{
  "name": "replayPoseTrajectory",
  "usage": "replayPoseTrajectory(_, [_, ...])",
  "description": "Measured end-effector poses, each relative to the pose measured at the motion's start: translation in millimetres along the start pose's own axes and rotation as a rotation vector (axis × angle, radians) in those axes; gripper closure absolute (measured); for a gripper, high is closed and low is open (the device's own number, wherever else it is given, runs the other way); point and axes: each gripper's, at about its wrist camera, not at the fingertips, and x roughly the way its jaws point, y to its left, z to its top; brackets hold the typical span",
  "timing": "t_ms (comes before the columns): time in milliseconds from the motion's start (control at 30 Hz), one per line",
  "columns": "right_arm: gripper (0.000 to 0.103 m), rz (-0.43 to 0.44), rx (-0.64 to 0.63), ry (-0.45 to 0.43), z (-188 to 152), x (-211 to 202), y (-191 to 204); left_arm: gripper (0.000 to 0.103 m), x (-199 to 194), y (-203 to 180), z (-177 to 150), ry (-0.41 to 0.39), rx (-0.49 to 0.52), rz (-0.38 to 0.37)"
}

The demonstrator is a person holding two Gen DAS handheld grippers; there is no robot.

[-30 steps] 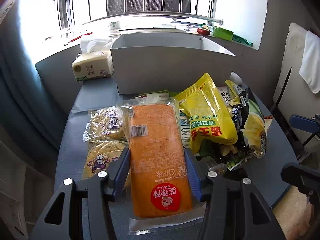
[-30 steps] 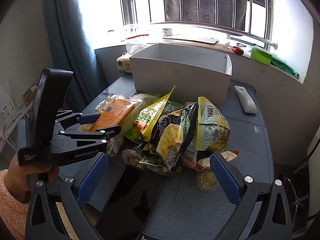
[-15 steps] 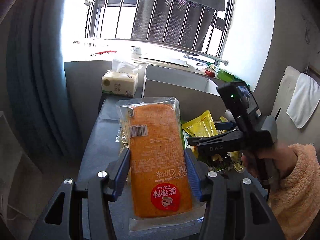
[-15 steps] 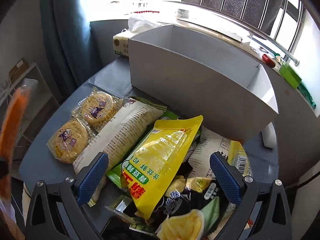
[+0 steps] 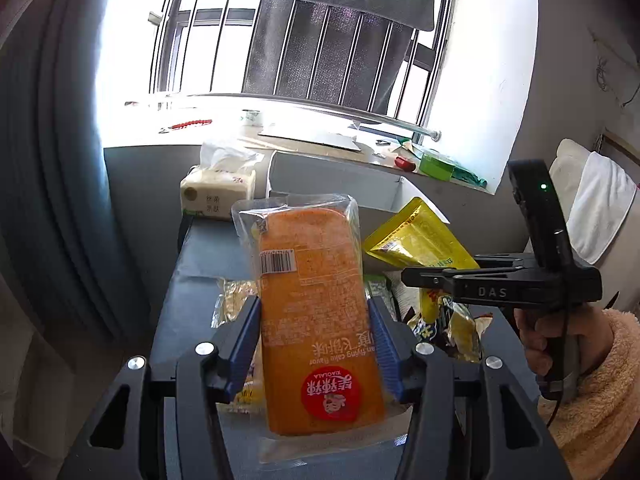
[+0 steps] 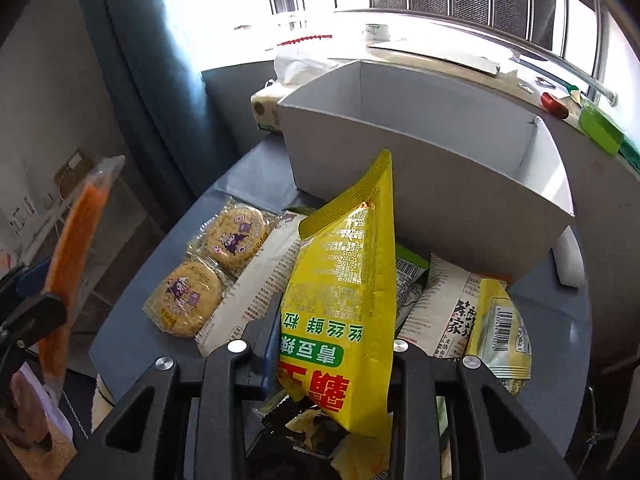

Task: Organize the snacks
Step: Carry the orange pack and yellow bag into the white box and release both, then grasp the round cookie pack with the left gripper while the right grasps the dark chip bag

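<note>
Two hand-held grippers are in view, each clamped on one snack. Left gripper (image 5: 316,344) grips a clear-wrapped orange cake pack (image 5: 316,316) by its long sides between blue pads, held up off the table; the pack's long axis runs away from the camera, its barcode end far and its round red label near. Right gripper (image 6: 336,356) is closed on a yellow pouch (image 6: 344,300) at the pouch's near, lower part; the pouch stands nearly upright, its sealed top corner pointing up and away toward the box. A hand (image 5: 556,340) in a fuzzy tan sleeve holds this gripper, seen at the right of the left view.

One open grey box (image 6: 432,160) stands at the far side of the dark blue table (image 6: 132,320); what can be seen of its inside holds nothing. Near it lies a heap of snack bags. Two round wrapped biscuits (image 6: 212,268) lie side by side at the left of the heap. One tissue pack (image 5: 218,194) sits left of the box.
</note>
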Motion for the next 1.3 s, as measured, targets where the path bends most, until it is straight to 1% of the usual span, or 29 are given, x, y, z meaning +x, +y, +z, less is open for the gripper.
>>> replayPoseTrajectory(100, [0.069, 0.041, 0.072, -0.095, 15, -28, -22, 0.045, 22, -10, 31, -0.007, 0.032, -0.032])
replayPoseTrajectory(200, [0.069, -0.003, 0.146, -0.187, 36, -47, -49, 0.045, 55, -21, 68, -0.001, 0.074, -0.037])
replayPoseTrajectory(267, [0.069, -0.036, 0.195, -0.212, 51, -47, -69, 0.045, 80, -27, 94, -0.002, 0.098, -0.041])
replayPoseTrajectory(333, [0.069, -0.046, 0.238, -0.196, 69, -39, -91, 0.045, 109, -33, 120, 0.005, 0.125, -0.035])
replayPoseTrajectory(433, [0.069, -0.084, 0.271, -0.147, 90, -16, -117, 0.045, 159, -37, 153, 0.046, 0.141, -0.019])
replayPoseTrajectory(500, [0.069, -0.087, 0.281, -0.121, 101, 2, -128, 0.045, 190, -38, 168, 0.077, 0.156, 0.006])
replayPoseTrajectory(600, [0.069, -0.105, 0.281, -0.092, 113, 17, -139, 0.043, 229, -34, 178, 0.118, 0.161, 0.049])
replayPoseTrajectory(633, [0.068, -0.113, 0.273, -0.095, 117, 19, -141, 0.034, 239, -31, 180, 0.134, 0.147, 0.056])
replayPoseTrajectory(667, [0.066, -0.115, 0.264, -0.096, 122, 22, -143, 0.019, 248, -27, 180, 0.153, 0.13, 0.078])
replayPoseTrajectory(700, [0.064, -0.114, 0.262, -0.099, 126, 24, -146, 0.013, 254, -24, 181, 0.172, 0.119, 0.098])
replayPoseTrajectory(733, [0.049, -0.115, 0.266, -0.108, 130, 25, -149, 0.006, 256, -22, 179, 0.187, 0.11, 0.11])
replayPoseTrajectory(767, [0.019, -0.116, 0.273, -0.123, 132, 24, -151, 0.004, 254, -20, 177, 0.189, 0.107, 0.112])
replayPoseTrajectory(800, [0.005, -0.117, 0.282, -0.138, 132, 21, -153, 0.003, 249, -21, 175, 0.175, 0.11, 0.11])
replayPoseTrajectory(833, [0.0, -0.121, 0.287, -0.154, 133, 18, -153, 0.0, 242, -22, 174, 0.153, 0.118, 0.11])
replayPoseTrajectory(933, [0.0, -0.1, 0.279, -0.175, 128, 6, -148, 0.0, 214, -27, 170, 0.092, 0.166, 0.108])
replayPoseTrajectory(967, [0.0, -0.089, 0.278, -0.188, 125, 0, -146, 0.0, 204, -28, 169, 0.084, 0.174, 0.1])
replayPoseTrajectory(1000, [0.0, -0.08, 0.277, -0.208, 122, -8, -142, 0.0, 193, -28, 167, 0.076, 0.172, 0.078])
replayPoseTrajectory(1067, [0.0, -0.068, 0.266, -0.246, 116, -26, -135, 0.0, 164, -30, 159, 0.03, 0.171, 0.023])
replayPoseTrajectory(1100, [0.0, -0.057, 0.255, -0.265, 111, -36, -130, 0.0, 148, -32, 153, 0.005, 0.177, 0.01])
replayPoseTrajectory(1167, [0.0, -0.017, 0.241, -0.299, 97, -57, -120, 0.0, 118, -38, 142, -0.021, 0.19, 0.009])
replayPoseTrajectory(1233, [0.0, 0.037, 0.219, -0.318, 80, -78, -109, 0.0, 88, -39, 127, -0.019, 0.168, -0.002])
replayPoseTrajectory(1300, [0.0, 0.08, 0.203, -0.321, 58, -97, -97, 0.0, 58, -38, 108, -0.031, 0.112, -0.044])
